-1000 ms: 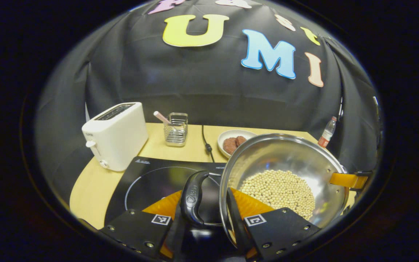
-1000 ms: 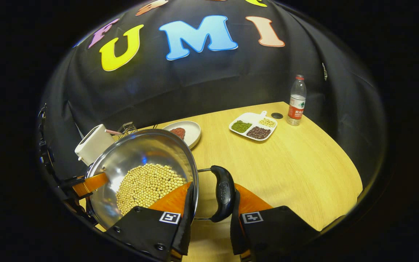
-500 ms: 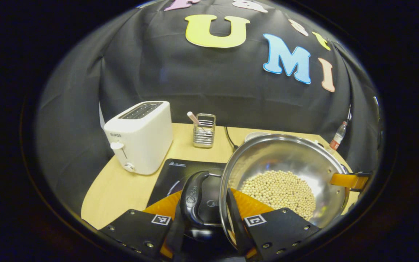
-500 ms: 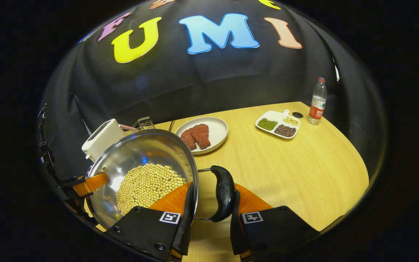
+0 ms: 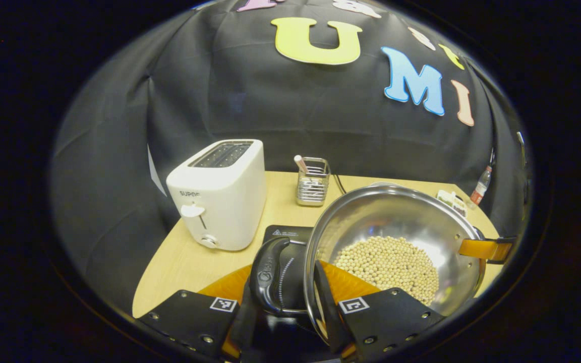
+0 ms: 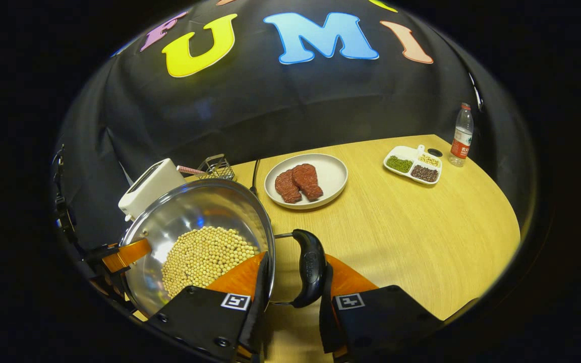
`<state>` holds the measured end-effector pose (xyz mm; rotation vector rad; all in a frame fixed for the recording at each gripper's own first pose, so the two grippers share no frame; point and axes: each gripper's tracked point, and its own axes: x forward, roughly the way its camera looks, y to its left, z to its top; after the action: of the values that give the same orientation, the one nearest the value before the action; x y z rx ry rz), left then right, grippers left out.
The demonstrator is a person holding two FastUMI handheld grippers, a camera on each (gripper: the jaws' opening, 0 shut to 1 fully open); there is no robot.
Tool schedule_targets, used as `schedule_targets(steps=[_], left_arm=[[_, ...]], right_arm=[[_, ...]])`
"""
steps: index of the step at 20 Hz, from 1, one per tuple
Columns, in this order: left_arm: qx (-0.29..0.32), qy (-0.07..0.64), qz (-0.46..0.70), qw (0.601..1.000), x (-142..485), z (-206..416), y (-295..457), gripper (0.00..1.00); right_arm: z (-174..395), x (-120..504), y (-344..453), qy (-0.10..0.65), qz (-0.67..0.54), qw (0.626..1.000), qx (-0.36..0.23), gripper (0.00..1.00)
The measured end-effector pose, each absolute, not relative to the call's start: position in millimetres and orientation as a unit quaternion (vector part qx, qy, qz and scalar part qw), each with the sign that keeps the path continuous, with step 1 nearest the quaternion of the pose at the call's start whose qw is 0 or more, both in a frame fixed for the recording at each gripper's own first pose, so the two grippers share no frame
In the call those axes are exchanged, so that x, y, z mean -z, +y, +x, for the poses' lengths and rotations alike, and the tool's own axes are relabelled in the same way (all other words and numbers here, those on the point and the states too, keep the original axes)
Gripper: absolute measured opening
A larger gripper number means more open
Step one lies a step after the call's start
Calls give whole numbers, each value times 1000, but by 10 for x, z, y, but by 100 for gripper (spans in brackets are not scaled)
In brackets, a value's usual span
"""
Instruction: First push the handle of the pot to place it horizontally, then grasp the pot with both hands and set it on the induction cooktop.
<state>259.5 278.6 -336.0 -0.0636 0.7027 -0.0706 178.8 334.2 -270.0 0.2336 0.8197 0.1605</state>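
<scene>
A steel pot (image 5: 396, 237) filled with pale beans hangs tilted above the table between both grippers. My left gripper (image 5: 290, 312) is shut on the pot's black left handle (image 5: 269, 275), with one finger inside the rim. The black induction cooktop (image 5: 285, 235) lies right under that handle, mostly hidden by the pot. In the right gripper view the same pot (image 6: 194, 227) sits at the lower left. My right gripper (image 6: 293, 302) is shut on the other black handle (image 6: 310, 267). Each view shows the opposite gripper's finger at the pot's far rim.
A white toaster (image 5: 220, 194) stands just left of the cooktop, a wire utensil holder (image 5: 312, 181) behind it. To the pot's right are a plate of meat (image 6: 305, 180), a sectioned dish of beans (image 6: 414, 165), a water bottle (image 6: 461, 135) and bare wooden table (image 6: 421, 232).
Both grippers have carried the pot leftward toward the toaster; the cooktop has slid further under the pot. Both grips on the handles are unchanged.
</scene>
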Motion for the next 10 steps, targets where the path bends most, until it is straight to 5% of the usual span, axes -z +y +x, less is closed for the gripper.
schedule_targets(steps=[10], left_arm=[[12, 356, -46, 933, 3558, 2550, 3058, 58]], right_arm=[[1838, 2804, 3609, 404, 105, 903, -99, 44]])
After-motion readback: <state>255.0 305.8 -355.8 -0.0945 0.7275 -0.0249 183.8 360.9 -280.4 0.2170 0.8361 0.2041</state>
